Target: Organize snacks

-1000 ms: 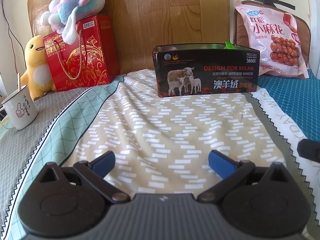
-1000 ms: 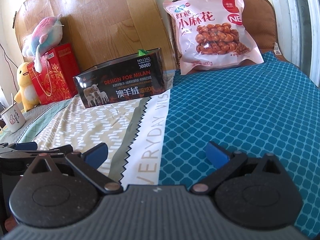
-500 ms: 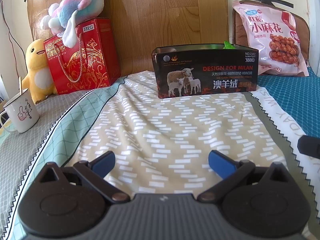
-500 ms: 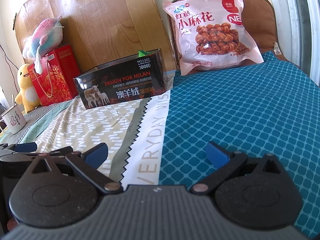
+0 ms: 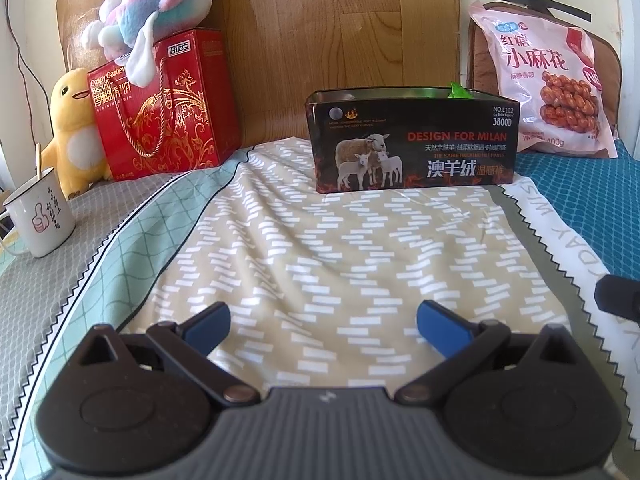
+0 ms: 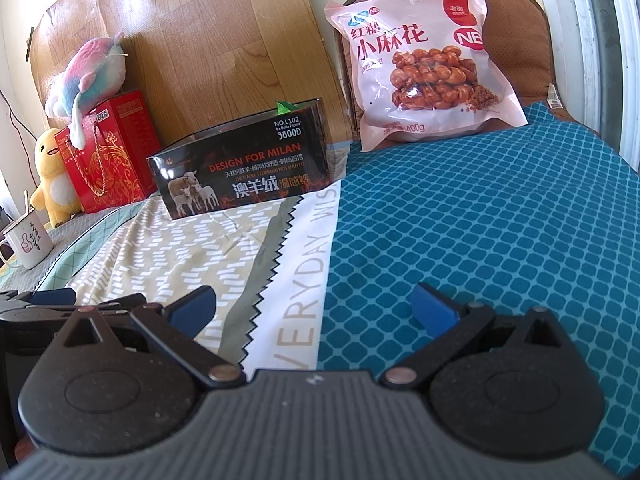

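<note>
On the bed point(image 5: 320, 248), little has changed over the last second: both views have crept slightly forward. Against the brown cushion leans the pink snack bag point(image 6: 420, 68); the black open-topped box point(image 5: 412, 140), a green scrap showing inside, stands beside it. Left gripper point(image 5: 323, 322) and right gripper point(image 6: 312, 308) hover spread and empty, so nothing is yet committed.
</note>
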`<state>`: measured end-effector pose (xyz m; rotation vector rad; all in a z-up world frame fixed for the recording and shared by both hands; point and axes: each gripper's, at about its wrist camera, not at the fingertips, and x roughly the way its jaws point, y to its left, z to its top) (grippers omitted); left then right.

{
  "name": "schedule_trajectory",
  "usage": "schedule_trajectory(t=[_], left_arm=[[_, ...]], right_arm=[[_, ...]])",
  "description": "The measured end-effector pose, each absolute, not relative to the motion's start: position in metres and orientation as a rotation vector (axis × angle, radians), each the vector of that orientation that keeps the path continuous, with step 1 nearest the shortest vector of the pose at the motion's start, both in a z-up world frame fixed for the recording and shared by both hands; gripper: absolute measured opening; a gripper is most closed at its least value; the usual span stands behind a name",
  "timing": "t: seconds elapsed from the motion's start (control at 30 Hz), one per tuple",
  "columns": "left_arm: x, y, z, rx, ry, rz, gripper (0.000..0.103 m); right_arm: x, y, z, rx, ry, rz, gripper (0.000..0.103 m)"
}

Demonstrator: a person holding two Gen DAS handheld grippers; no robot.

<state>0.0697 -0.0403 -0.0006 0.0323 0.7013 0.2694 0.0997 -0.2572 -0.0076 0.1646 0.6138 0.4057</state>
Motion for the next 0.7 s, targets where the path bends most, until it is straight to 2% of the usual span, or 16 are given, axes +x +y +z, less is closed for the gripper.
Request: schedule_trajectory(t=[0.7], left_arm=[[0.0699,-0.0386,-0.0011,0.011,0.708,0.268,0.103]], right_arm=[[0.0997,-0.257,-0.0077,0.164,0.614,0.406,0.103]])
